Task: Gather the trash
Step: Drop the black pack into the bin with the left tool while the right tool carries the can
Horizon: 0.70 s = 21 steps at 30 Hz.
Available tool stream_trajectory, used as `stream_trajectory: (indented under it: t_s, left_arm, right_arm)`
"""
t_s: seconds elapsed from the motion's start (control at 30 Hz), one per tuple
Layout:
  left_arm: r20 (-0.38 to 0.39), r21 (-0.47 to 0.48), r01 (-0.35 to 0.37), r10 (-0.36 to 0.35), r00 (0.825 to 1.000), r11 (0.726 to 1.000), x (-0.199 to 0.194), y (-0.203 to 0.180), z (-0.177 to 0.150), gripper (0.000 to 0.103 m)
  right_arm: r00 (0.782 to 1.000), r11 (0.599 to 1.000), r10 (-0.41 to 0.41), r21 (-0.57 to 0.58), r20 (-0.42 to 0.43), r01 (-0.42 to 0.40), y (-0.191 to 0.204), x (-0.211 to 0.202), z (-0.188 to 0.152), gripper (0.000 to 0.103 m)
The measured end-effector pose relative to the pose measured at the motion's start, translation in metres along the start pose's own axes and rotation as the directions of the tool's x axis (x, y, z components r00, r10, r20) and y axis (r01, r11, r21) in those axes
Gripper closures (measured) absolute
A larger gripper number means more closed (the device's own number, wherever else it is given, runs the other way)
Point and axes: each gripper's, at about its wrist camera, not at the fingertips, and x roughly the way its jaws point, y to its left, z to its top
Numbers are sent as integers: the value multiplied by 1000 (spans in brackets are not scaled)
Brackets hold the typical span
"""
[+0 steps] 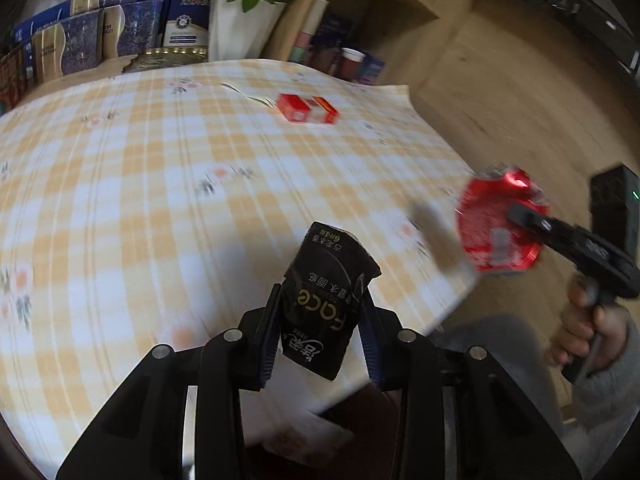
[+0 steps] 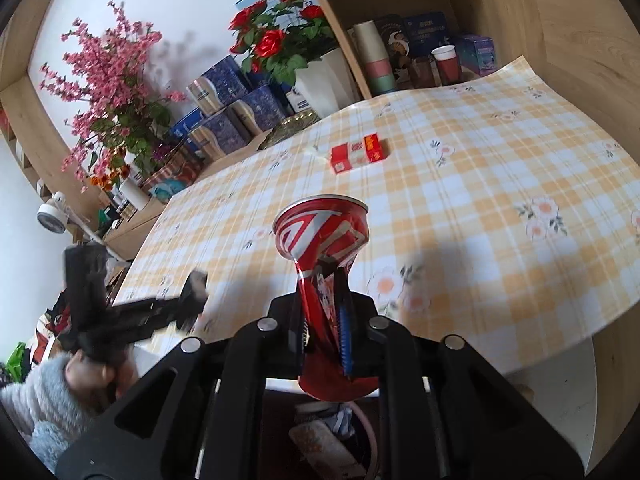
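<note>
My left gripper [image 1: 320, 320] is shut on a black tissue packet [image 1: 326, 292] and holds it above the near edge of the checked tablecloth [image 1: 140, 184]. My right gripper [image 2: 324, 312] is shut on a crushed red can [image 2: 324, 236], squeezed flat at its middle, above the table's near edge. The can [image 1: 488, 220] and the right gripper also show in the left wrist view at the right, off the table's side. A red cigarette box [image 1: 306, 108] lies on the cloth farther back; it also shows in the right wrist view [image 2: 358, 153].
A bin with trash [image 2: 324, 440] sits below the table edge under my right gripper. Blue boxes [image 2: 236, 112], a white pot of red roses [image 2: 320, 76] and pink blossoms [image 2: 112, 80] stand behind the table. Paper cups [image 2: 376, 60] sit on a wooden shelf.
</note>
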Motion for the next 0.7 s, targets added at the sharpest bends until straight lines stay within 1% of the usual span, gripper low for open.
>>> stream_trajectory:
  t_s: [0.1, 0.2, 0.23, 0.27, 0.3, 0.33, 0.4, 0.47, 0.53, 0.63, 0.7]
  left_arm:
    - [-25, 27, 30, -29, 999, 999, -13, -16, -33, 68]
    - [-96, 65, 43, -37, 995, 997, -13, -27, -68, 68]
    - [-132, 84, 49, -37, 991, 995, -10, -30, -80, 68]
    - [-167, 101, 50, -33, 985, 994, -6, -32, -89, 68]
    - [-218, 124, 51, -23, 976, 991, 2, -36, -101, 68]
    - [-247, 141, 51, -15, 969, 989, 7, -38, -108, 68]
    - [-320, 184, 46, 15, 947, 982, 23, -43, -124, 68]
    - [-360, 203, 24, 52, 931, 979, 37, -44, -134, 68]
    - [-382, 187, 7, 66, 922, 982, 48, -41, -140, 68]
    - [-398, 136, -15, 69, 915, 991, 59, -32, -142, 67]
    - [-404, 116, -24, 69, 912, 993, 63, -28, -143, 64]
  right_arm:
    - [1000, 1000, 13, -24, -10, -13, 9, -6, -14, 87]
    - [999, 999, 24, -36, -24, -25, 15, -9, -28, 87]
    - [999, 999, 27, -35, -30, -28, 16, -9, -32, 87]
    - [999, 999, 30, -32, -37, -32, 16, -8, -37, 87]
    - [998, 999, 32, -29, -45, -34, 16, -7, -41, 87]
    - [998, 999, 33, -26, -51, -34, 17, -6, -43, 87]
    - [997, 999, 36, -26, -65, -38, 19, -5, -49, 87]
    - [997, 999, 32, -40, -71, -35, 23, -5, -53, 87]
    - [996, 998, 36, -42, -77, -39, 26, -5, -56, 87]
    - [995, 998, 39, -45, -94, -43, 28, -4, -62, 87]
    - [993, 998, 40, -45, -111, -46, 27, -2, -69, 87]
